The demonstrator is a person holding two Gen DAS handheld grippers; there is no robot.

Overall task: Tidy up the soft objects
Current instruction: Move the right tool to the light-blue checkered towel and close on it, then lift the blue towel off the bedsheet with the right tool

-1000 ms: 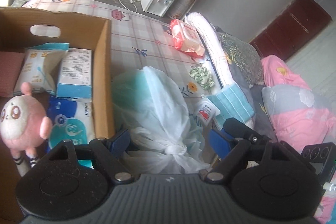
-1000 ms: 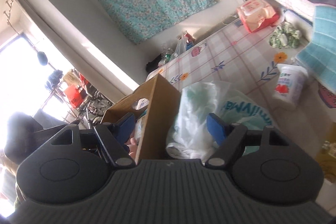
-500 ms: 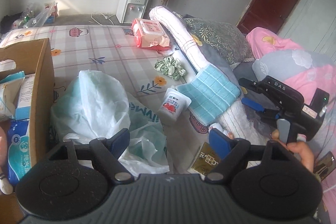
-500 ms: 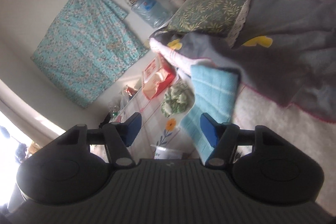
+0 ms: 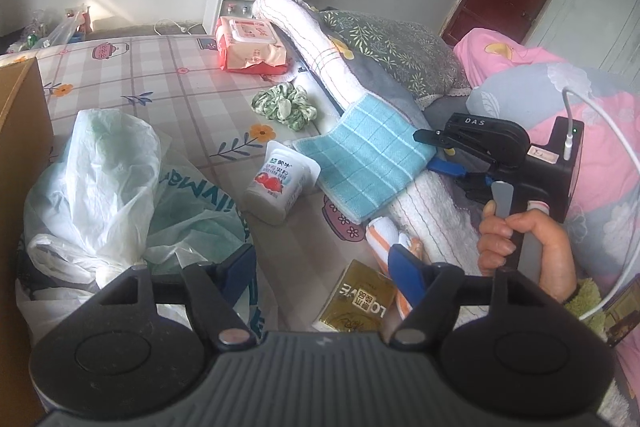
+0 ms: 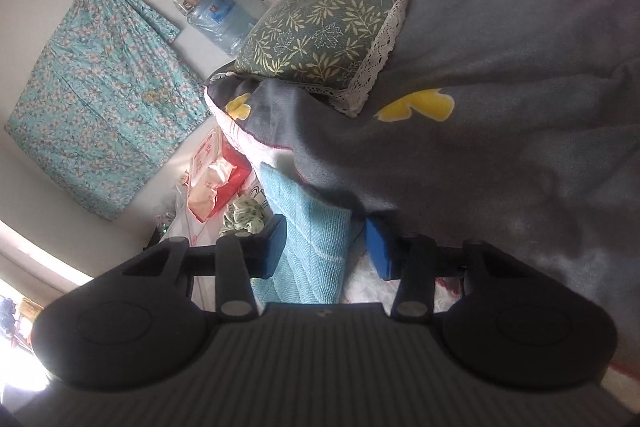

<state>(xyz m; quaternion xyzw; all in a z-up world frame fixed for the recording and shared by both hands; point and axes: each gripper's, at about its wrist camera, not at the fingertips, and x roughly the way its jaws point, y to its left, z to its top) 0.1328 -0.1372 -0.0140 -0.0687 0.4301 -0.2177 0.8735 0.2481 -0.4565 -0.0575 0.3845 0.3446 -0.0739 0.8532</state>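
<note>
Right wrist, open fingers (image 6: 376,243) straddling blue towel (image 6: 308,227)

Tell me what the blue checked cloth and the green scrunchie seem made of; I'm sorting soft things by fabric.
The blue checked cloth looks like woven cotton terry, matte, with a ribbed weave and white grid lines. The green scrunchie seems thin printed fabric, gathered into soft ruffles; the exact fibre cannot be told.

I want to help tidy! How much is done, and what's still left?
Done: nothing these pictures can prove; only the edge of the cardboard box shows. In hand: the right gripper has its open jaws around the blue cloth, not closed yet. The left gripper is open and holds nothing. Left: the green scrunchie, the tissue pack and the plastic bag on the bed.
</note>
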